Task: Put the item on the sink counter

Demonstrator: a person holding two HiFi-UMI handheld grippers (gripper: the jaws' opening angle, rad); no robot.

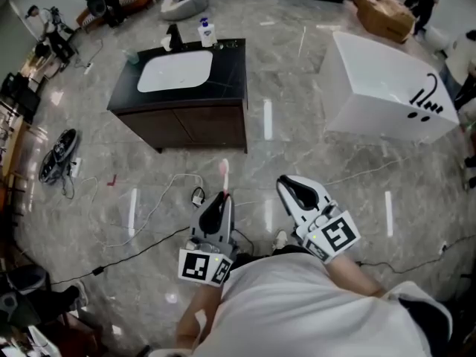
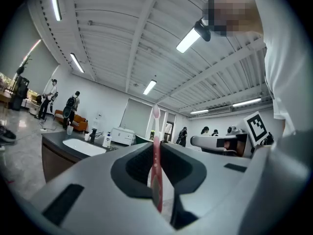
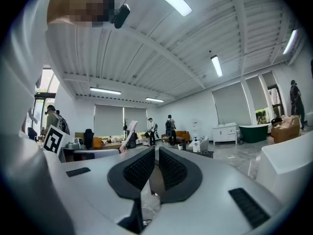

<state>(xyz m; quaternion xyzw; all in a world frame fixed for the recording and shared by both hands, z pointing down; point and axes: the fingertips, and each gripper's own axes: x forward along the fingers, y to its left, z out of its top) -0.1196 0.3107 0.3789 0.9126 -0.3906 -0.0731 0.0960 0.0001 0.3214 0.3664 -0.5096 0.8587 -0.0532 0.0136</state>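
Toothbrush [image 1: 224, 175] is clamped in the L gripper [image 1: 223, 199] jaws, pink handle pinched between the pads. Its long axis runs straight out ahead, head end leading, pointing roughly at the sink counter [image 1: 227, 73]. In the left gripper view the brush [image 2: 156, 151] sits dead centre in the L gripper [image 2: 156, 169], w/ the counter low and left of it. So the target is ahead and a bit left of the jaws, well apart from them across open floor [image 1: 335, 199].

R gripper [image 1: 297, 192] is off to the counter's right side and further from its line. Its jaws are drawn together w/ nothing between them, as the right gripper view [image 3: 156, 168] shows. L is the carrying hand, and prob. the only one needed.

Counter top is dark, w/ a white basin [image 1: 175, 71] taking most of it. Free strip is on the counter's right edge. A bottle [image 1: 206, 33] stands at the back rim. Cables [image 1: 149, 214] trail on the floor between the person and the counter, a trip risk. White bathtub [image 1: 387, 88] is right of the counter.
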